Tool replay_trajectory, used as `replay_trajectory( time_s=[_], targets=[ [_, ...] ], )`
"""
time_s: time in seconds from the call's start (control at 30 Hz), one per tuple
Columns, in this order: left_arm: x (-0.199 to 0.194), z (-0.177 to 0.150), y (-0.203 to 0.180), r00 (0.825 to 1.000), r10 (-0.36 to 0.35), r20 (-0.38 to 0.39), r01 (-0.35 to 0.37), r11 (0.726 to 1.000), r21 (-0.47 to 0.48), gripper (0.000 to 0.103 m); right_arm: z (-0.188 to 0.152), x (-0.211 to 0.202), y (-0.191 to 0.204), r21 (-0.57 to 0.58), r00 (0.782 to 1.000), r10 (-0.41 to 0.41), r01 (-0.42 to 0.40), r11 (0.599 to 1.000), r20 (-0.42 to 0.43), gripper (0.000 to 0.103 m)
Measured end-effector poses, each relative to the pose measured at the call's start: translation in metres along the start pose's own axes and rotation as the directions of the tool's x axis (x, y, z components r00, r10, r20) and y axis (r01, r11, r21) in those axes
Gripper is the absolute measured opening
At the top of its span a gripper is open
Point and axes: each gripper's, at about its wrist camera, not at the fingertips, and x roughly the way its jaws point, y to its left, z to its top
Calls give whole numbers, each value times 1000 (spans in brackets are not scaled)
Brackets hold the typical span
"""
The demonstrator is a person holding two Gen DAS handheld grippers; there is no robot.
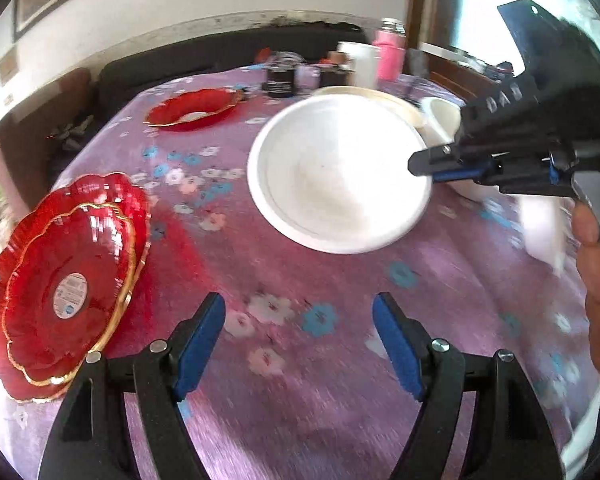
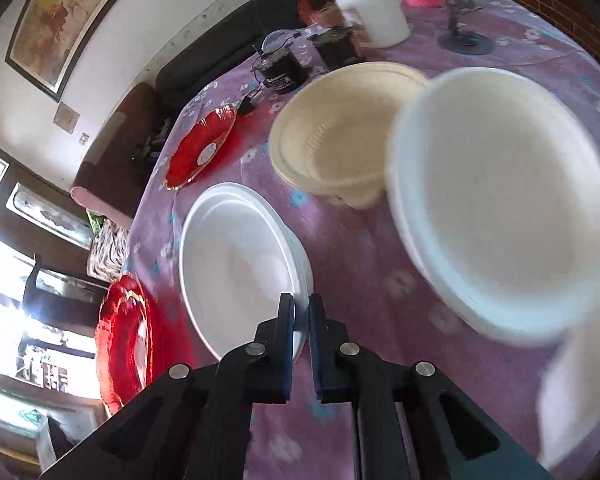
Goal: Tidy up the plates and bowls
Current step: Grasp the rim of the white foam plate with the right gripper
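right tool (image 2: 301, 320) pinching white plate (image 2: 236, 264) rim | left tool (image 1: 299, 340) spread over counter (image 1: 300, 280) | red plates (image 1: 64, 280) beside it

Stacked glass plates (image 1: 66, 284) at 9 o'clock on tablecloth (image 1: 300, 272); plate (image 1: 336, 172) at 12, jars (image 1: 280, 74) behind.

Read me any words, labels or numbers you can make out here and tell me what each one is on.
"DAB": raised letters on the right gripper, blurred, so uncertain.
Oval sticker on the stacked red plates: print too small to read.
Sticker on the far red plate: unreadable.
White label on the black jar: too small and blurred.
Mark on the white cup: blurred.
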Motion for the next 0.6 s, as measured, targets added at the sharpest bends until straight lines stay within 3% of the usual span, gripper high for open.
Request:
replay_trajectory(
  time_s=[0.1, 0.23, 0.5, 0.6],
  targets=[
    [-12, -2, -1, 998, -54, -14, 55, 998, 25, 76, -14, -17, -17, 12, 1000, 8, -8, 1000, -18, 8],
    [-26, 8, 12, 991, -132, -23, 131, 991, -29, 75, -37, -37, -35, 33, 998, 52, -51, 998, -43, 8],
    [-24, 29, 16, 987, -159, -17, 158, 986, -58, 75, -66, -57, -51, 106, 968, 236, -227, 968, -84, 8],
    [-13, 35, 9, 984, -174, -43, 172, 983, -57, 75, -68, -61, -52, 81, 983, 172, -166, 983, -62, 9]
  ],
)
